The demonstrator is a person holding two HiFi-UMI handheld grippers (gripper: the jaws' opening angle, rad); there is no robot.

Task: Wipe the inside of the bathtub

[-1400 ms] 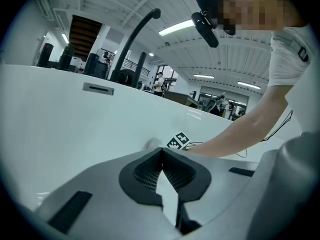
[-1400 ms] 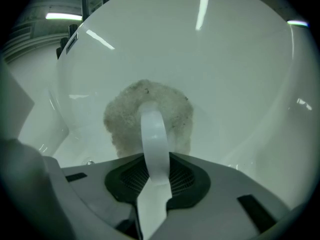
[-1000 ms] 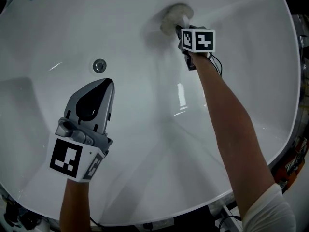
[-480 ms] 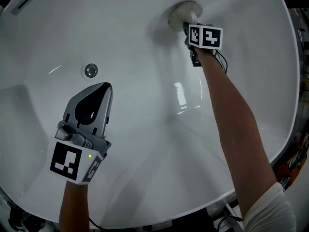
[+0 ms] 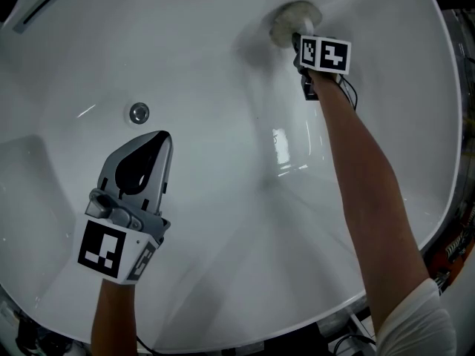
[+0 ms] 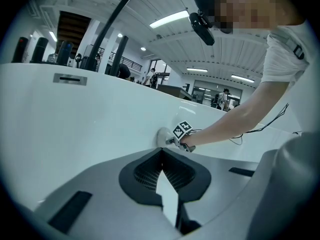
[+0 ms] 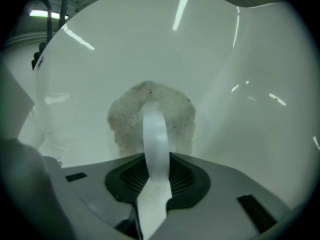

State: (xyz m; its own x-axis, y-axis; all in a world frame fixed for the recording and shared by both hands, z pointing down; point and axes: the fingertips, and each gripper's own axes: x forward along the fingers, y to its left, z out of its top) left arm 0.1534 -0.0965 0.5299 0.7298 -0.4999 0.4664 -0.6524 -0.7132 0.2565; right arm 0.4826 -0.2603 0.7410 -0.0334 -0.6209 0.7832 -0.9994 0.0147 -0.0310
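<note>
Clearly the wipe is under way: the right tool [image 5: 300, 37] is clamped on the white handle [image 7: 154, 134] of a round scrub pad [image 5: 292, 12], which lies flat against the far wall of the bathtub [image 5: 223, 213]. Doing it well calls for even pressure, the pad face flush to the curve, and overlapping passes down toward the drain fitting [image 5: 138, 112]. The left tool [image 5: 162, 138] hangs over the basin, jaws together on nothing. No brand or writing is legible, only square markers [image 5: 326, 55] on the tools.

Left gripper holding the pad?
No, the left gripper is shut and empty; the pad sits in the right gripper, against the tub.
</note>
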